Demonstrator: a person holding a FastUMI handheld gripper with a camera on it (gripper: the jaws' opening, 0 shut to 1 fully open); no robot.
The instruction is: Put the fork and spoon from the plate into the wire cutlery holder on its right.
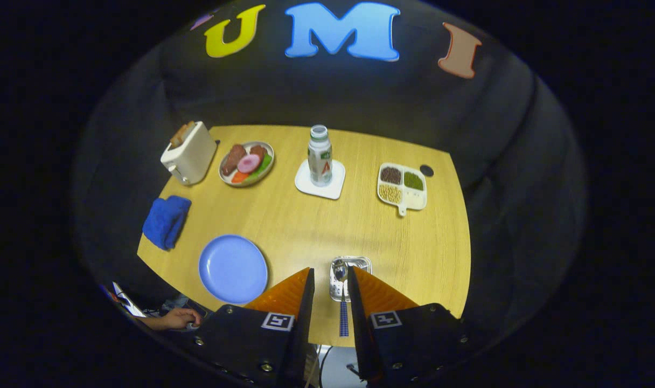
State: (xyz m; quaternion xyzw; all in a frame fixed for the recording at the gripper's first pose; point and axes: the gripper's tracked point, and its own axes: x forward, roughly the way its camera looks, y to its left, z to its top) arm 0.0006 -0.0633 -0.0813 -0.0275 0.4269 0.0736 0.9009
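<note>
Steel wire marks the cutlery holder (350, 277), a small square basket low in the frame just right of centre, and a piece of cutlery already stands in it: a rounded metal head that looks like a spoon (340, 271), though its exact shape is too small to be sure of. A blue patterned handle (343, 319) runs down from there into the gap between the fingers. The gripper (329, 283) hangs directly above the holder with its fingers set apart; the handle lies in the gap, but whether either finger presses on it I cannot tell. The blue plate (233, 268) sits lower left of centre, just left of the left finger, and lies bare, which suggests that both pieces have left it and the task is at or near its end. The pose fits a drop from above: the tool is held high and tilted down over the near edge of the wooden table (316, 226), fingers pointing at the basket. Farther up the frame stand a toaster (189, 152), a food plate (246, 163), a bottle (320, 156) on a white coaster (320, 180), a divided tray (402, 186) and, at left, a blue cloth (166, 221). A person's hand (175, 319) rests at lower left.
</note>
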